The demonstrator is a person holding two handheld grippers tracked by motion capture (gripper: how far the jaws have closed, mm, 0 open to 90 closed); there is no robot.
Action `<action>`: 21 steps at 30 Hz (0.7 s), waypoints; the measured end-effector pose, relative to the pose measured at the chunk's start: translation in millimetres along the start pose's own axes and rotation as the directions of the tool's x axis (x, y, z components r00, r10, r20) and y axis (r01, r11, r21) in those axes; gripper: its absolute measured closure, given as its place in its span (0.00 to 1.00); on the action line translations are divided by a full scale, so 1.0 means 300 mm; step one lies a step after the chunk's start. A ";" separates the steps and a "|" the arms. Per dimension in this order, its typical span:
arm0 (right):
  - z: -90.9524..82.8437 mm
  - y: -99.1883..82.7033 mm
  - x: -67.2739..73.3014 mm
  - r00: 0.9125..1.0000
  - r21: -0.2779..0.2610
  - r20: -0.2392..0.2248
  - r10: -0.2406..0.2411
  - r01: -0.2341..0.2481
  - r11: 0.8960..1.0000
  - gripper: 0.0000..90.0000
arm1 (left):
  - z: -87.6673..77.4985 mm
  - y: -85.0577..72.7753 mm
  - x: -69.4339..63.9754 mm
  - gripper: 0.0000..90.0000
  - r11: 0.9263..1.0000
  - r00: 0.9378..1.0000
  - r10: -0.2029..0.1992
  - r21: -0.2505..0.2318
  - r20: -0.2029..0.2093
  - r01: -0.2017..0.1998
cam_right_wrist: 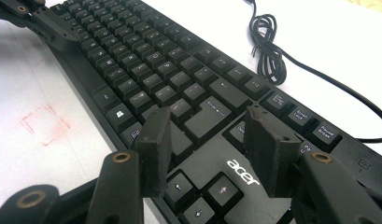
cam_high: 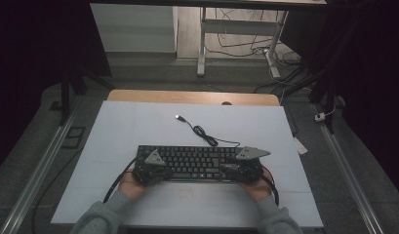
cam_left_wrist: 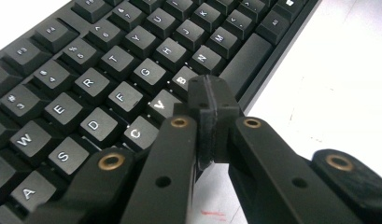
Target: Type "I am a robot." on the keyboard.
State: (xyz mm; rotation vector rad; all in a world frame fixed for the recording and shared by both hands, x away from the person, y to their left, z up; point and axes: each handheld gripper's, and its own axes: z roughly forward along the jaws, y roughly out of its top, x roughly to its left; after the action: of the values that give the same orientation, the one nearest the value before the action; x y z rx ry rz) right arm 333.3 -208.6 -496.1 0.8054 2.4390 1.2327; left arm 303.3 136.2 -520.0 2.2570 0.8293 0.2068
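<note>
Lower centre of the high view: two grey-sleeved forearms entering from the bottom edge, each hand on a gripper at either end of a black keyboard (cam_high: 189, 163). Left gripper (cam_high: 160, 171), jaws pressed together on nothing, tips poised just over the B key (cam_left_wrist: 181, 79) near the spacebar (cam_left_wrist: 244, 58) in the left gripper view. Right gripper (cam_high: 231, 169), jaws standing apart and empty, hovering above the arrow keys (cam_right_wrist: 205, 196) and the acer logo (cam_right_wrist: 243, 171) in the right gripper view. Middle of the frame: keyboard lying flat on the white table cover (cam_high: 138, 126), parallel to its near edge. Farther up: loosely coiled cable (cam_high: 204, 134) ending in an unplugged USB plug (cam_high: 178, 117). Likely risk from here: closed tips striking between keys and pressing two at once, or open jaws snagging a keycap and lifting or shifting the board.
</note>
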 end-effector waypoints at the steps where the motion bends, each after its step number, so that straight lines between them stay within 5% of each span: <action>1: 0.000 0.000 0.000 1.000 -0.002 -0.001 0.001 -0.001 1.000 0.58 | -0.008 0.001 0.002 0.99 1.000 1.000 -0.003 -0.009 -0.003 0.002; 8: 0.000 -0.001 -0.002 1.000 -0.003 -0.001 0.002 -0.002 1.000 0.58 | -0.077 -0.008 0.028 0.98 0.996 0.999 -0.039 -0.078 -0.006 0.038; 21: -0.001 -0.001 -0.003 1.000 -0.003 -0.001 0.003 -0.003 1.000 0.58 | -0.141 -0.030 0.074 0.56 0.982 0.990 -0.137 -0.138 -0.045 0.130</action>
State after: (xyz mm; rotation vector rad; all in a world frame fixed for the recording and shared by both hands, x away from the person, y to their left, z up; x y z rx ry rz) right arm 333.7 -209.6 -496.0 0.8080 2.4375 1.2373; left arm 300.3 178.9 -497.1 2.0688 0.9629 0.2546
